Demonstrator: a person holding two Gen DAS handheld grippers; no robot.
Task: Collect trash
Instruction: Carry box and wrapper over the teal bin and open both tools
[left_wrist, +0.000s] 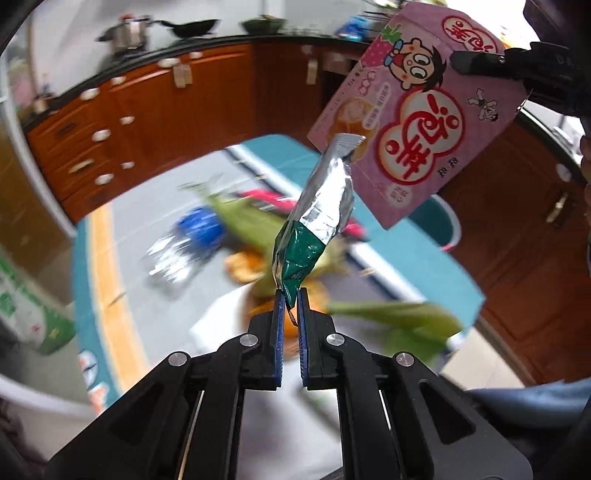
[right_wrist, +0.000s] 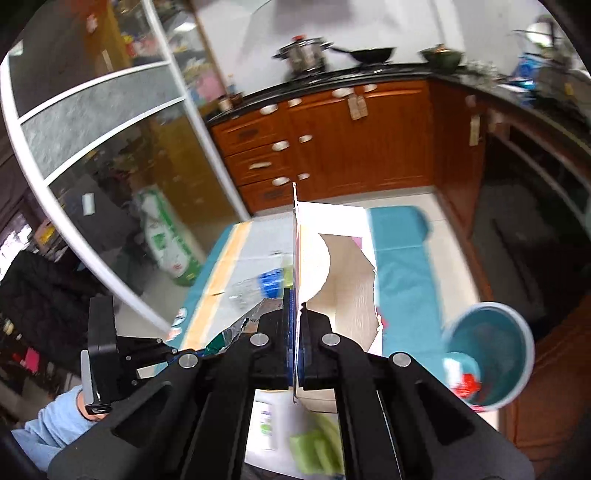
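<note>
In the left wrist view my left gripper (left_wrist: 291, 295) is shut on the green end of a green and silver foil wrapper (left_wrist: 317, 221), which stands up from the pads above the floor. At the upper right, my right gripper (left_wrist: 458, 61) pinches a pink cartoon-printed carton (left_wrist: 417, 122) by its edge. The right wrist view shows the right gripper (right_wrist: 295, 295) shut on that carton's torn flap, with the carton's pale inside (right_wrist: 343, 266) facing me. The left gripper (right_wrist: 199, 352) and its wrapper (right_wrist: 236, 328) appear at the lower left.
On the teal and grey mat (left_wrist: 110, 258) lie a crushed blue-labelled plastic bottle (left_wrist: 195, 232), corn husks (left_wrist: 399, 321), orange peel (left_wrist: 243, 269) and a red packet (left_wrist: 269, 199). A teal bin (right_wrist: 491, 350) holding red and white litter stands at the right. Wooden cabinets (right_wrist: 351, 147) surround the floor.
</note>
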